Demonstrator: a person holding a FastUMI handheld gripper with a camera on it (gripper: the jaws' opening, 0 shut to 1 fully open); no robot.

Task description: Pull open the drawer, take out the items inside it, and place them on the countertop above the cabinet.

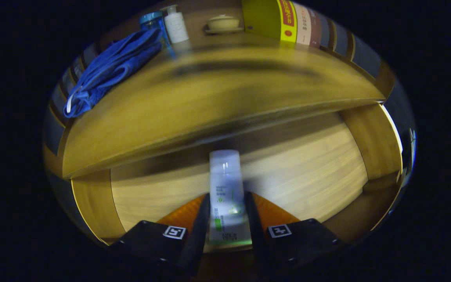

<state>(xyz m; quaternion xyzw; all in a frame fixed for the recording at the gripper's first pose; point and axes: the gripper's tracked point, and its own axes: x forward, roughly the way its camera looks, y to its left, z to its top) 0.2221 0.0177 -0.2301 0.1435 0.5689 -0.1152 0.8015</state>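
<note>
Drawer (288, 172), pulled open below the countertop (217, 90), shows a pale wood floor, so its contents can be reached from above. Up at twelve o'clock the counter holds books (300, 23) and a small lidded dish (222, 23); at ten o'clock lie a blue cloth (112, 70) and a white pump bottle (175, 25). At six o'clock the gripper (227, 219) pinches a white tube (227, 196), both fingers pressing its sides over the drawer, apparently lifting it out.

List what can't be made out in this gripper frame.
- White squeeze tube with green print, clamped in the gripper: print motion-blurred.
- Open wooden drawer: back part hidden under the wooden countertop.
- Blue folded cloth, white pump bottle: too small for detail.
</note>
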